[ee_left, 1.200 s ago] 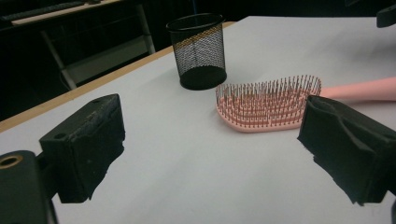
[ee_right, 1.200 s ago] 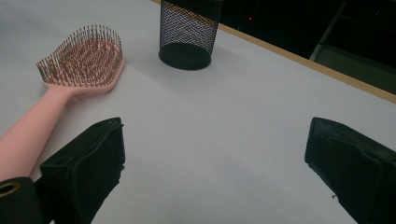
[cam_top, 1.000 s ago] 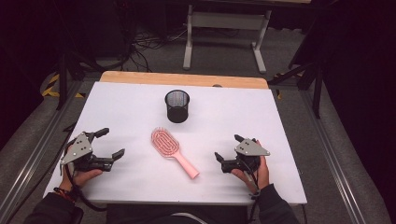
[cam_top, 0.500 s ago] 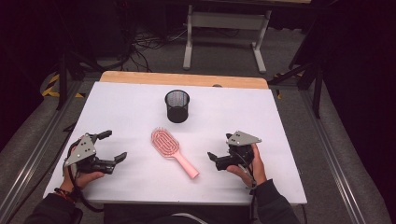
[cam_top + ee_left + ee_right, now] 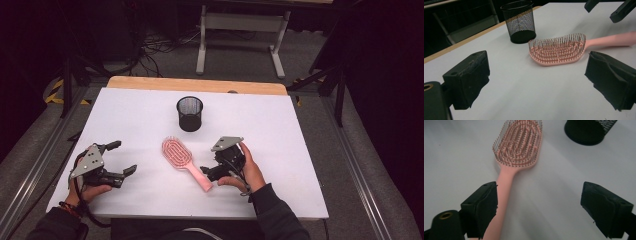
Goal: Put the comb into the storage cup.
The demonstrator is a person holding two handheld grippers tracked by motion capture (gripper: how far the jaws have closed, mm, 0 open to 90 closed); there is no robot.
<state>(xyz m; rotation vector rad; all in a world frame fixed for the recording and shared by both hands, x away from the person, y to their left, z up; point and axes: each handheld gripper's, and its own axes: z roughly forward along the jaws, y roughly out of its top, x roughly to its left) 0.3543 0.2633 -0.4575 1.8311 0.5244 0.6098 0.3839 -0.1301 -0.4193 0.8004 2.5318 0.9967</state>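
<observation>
A pink hairbrush (image 5: 182, 161) lies bristles-up near the middle of the white table (image 5: 300, 150), head toward the far left and handle toward the near right, just near of a black mesh cup (image 5: 190, 113) that stands upright. The right gripper (image 5: 212, 170) sits just right of the handle's end, its jaws spread but having just been closing a little; in the right gripper view the handle (image 5: 504, 192) passes beside one jaw, with no pad pressing on it. The left gripper (image 5: 122, 160) rests at the near left, well apart from the brush, jaws spread on nothing.
</observation>
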